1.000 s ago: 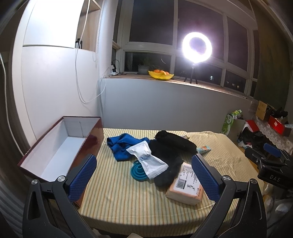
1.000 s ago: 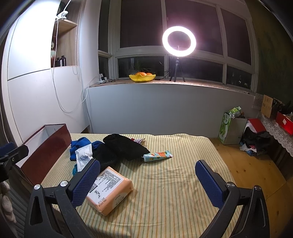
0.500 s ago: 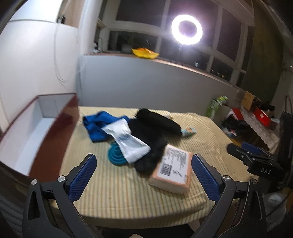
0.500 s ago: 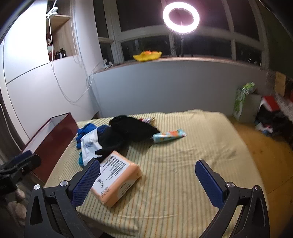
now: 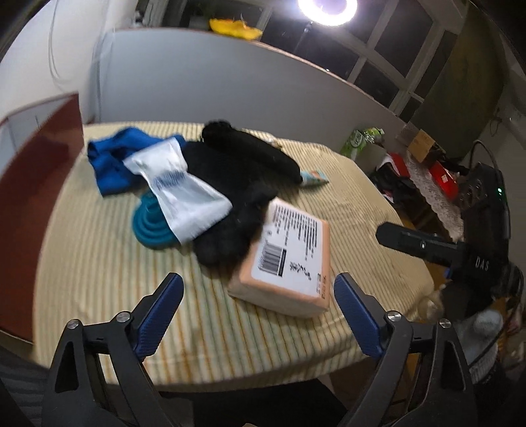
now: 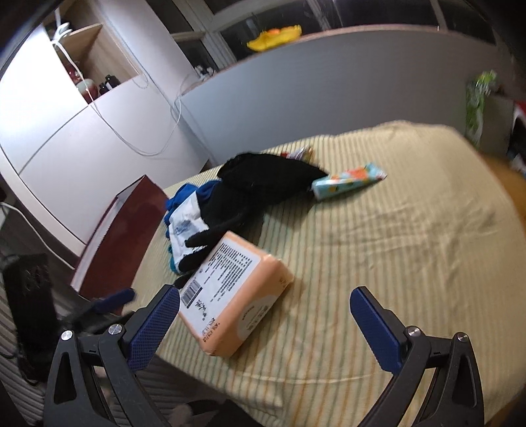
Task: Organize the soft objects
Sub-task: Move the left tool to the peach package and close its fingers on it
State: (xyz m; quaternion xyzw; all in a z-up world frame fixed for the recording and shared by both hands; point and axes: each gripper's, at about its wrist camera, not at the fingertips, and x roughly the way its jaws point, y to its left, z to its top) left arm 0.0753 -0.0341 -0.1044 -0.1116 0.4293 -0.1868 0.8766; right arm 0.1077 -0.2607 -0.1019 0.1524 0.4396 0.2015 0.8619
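Striped worktop (image 5: 98, 262) carries a limp clothes heap (image 5: 230, 184) and a squashy peach pack (image 5: 289, 262); take its long sides. Left gripper (image 5: 259, 312) jaws, spread and empty, have just been closing slightly; right gripper (image 6: 264, 325) jaws spread, empty.

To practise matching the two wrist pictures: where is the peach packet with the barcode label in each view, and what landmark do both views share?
Left wrist view: peach packet lies right of centre, near the table's front edge, touching the black cloth.
Right wrist view: peach packet lies left of centre, just beyond the left blue pad.
Shared landmark: the yellow bowl on the window ledge.
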